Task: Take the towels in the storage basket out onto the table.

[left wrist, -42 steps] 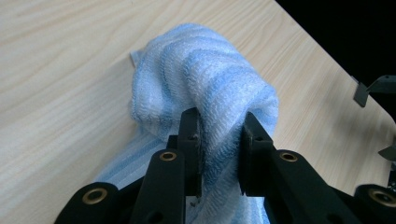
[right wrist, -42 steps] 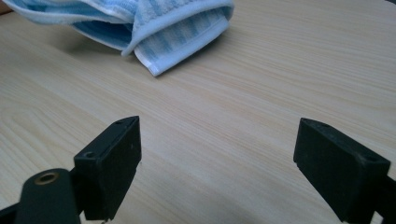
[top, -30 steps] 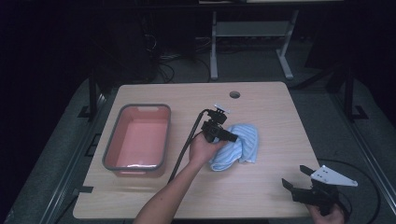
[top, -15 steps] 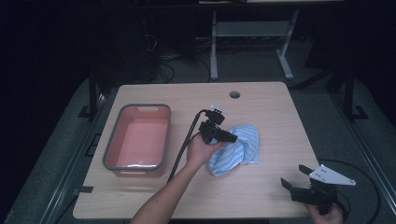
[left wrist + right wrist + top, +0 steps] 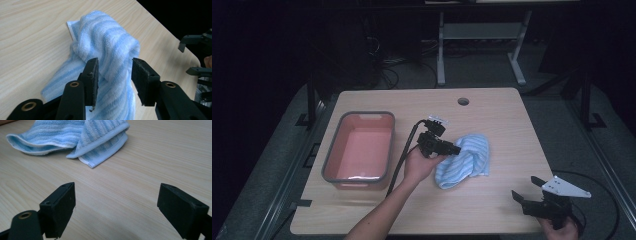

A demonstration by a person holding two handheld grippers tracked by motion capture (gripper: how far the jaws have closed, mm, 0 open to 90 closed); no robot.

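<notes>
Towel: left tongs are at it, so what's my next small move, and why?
Probably lift the left tongs clear. Their jaws have just been opening; a fold of the towel stands between them, the pads apparently off it, and it lies bunched on the table.

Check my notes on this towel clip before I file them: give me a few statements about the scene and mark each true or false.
1. The blue striped towel lies bunched on the table. True.
2. The towel sits inside the pink tub. False: the tub holds no towel; the towel lies on the table to its right.
3. The left gripper has its jaws apart with a fold of towel between them. True: they have just been opening and the pads no longer press on it.
4. The right gripper is clamped on the towel's corner. False: its jaws stand wide open over bare wood, short of the towel.
5. The table has a round hole near its far edge. True.
</notes>
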